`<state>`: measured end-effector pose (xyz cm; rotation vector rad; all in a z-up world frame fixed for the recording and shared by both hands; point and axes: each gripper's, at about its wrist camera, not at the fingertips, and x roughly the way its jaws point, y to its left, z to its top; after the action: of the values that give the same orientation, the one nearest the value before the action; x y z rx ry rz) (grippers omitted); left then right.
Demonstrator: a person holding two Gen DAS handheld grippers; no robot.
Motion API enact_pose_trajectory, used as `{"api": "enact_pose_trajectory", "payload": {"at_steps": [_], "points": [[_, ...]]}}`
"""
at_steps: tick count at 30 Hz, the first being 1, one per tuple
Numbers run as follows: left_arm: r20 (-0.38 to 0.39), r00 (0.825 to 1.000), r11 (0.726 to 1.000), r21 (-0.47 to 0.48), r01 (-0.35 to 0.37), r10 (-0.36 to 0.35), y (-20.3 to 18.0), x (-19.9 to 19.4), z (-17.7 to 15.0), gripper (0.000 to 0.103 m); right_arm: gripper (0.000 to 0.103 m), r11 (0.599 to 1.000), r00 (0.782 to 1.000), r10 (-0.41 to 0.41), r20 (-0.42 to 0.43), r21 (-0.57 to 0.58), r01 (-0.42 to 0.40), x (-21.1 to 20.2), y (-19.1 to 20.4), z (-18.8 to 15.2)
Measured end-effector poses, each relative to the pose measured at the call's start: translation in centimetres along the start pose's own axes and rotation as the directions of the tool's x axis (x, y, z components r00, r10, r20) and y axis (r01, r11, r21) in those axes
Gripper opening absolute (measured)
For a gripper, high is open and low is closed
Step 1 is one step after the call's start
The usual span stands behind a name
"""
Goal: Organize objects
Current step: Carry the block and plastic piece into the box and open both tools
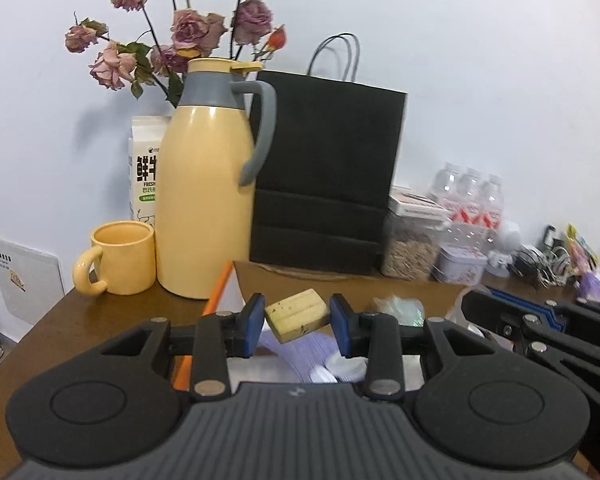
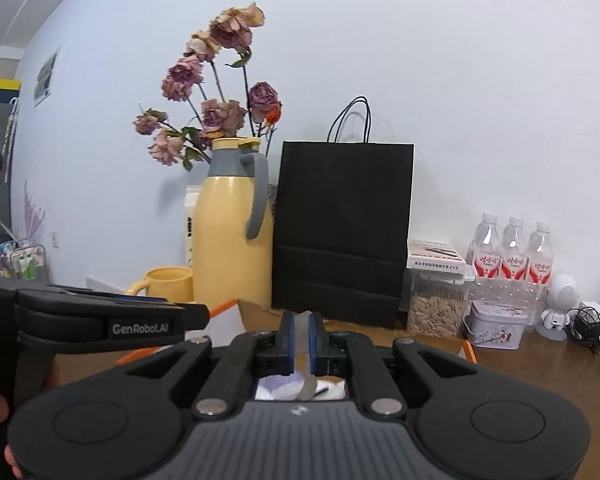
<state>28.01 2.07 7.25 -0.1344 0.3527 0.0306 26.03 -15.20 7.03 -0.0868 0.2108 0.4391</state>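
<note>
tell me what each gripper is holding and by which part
Left gripper: a yellowish block, clamped on its two opposite ends. Right gripper: shut on a thin translucent strip; which part, unclear.

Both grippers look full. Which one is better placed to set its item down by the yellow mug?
Left, probably. The left gripper holds the wooden block nearest the yellow mug; the right gripper sits farther right, pinching a thin clear strip.

Home-type room, a lived-in side table or desk corner. Brown wooden tabletop (image 1: 100,320) is sitting against a plain pale wall and carrying household clutter: yellow thermos jug (image 1: 206,196) with matching mug (image 1: 120,258), dried roses (image 1: 188,36) standing behind the jug, milk carton (image 1: 144,168), black paper shopping bag (image 1: 324,176), jar of seeds (image 2: 436,312), bottled water pack (image 2: 512,256), small tin (image 2: 496,324), tangled cables (image 2: 596,328) lying at the right.
</note>
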Motion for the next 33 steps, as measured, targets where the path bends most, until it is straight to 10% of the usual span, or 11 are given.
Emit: {"api": "enact_pose_trajectory", "payload": {"at_steps": [16, 18, 21, 27, 33], "points": [[-0.056, 0.998, 0.999, 0.037, -0.026, 0.028, 0.1, 5.4, -0.6, 0.038, 0.007, 0.998, 0.997, -0.053, -0.063, 0.036, 0.056, 5.7, -1.8, -1.5], [-0.041, 0.999, 0.999, 0.035, -0.029, 0.03, 0.2, 5.1, -0.5, 0.053, 0.008, 0.997, 0.996, -0.066, -0.063, 0.04, 0.068, 5.5, -2.1, -1.5], [-0.005, 0.999, 0.998, 0.028, -0.051, 0.051, 0.2, 4.6, -0.3, 0.103, 0.03, 0.993, 0.994, -0.094, -0.055, 0.062, 0.098, 5.1, -2.7, -1.3], [0.022, 0.997, 0.997, 0.026, -0.074, 0.073, 0.1, 4.1, -0.2, 0.103, 0.096, 0.985, 0.99, -0.129, -0.055, 0.109, 0.134, 4.9, -3.9, -1.3], [0.014, 0.997, 0.996, 0.026, -0.08, 0.08, 0.2, 4.4, -0.1, 0.103, 0.103, 0.983, 0.99, -0.125, -0.061, 0.125, 0.132, 4.7, -4.4, -1.2]]}}
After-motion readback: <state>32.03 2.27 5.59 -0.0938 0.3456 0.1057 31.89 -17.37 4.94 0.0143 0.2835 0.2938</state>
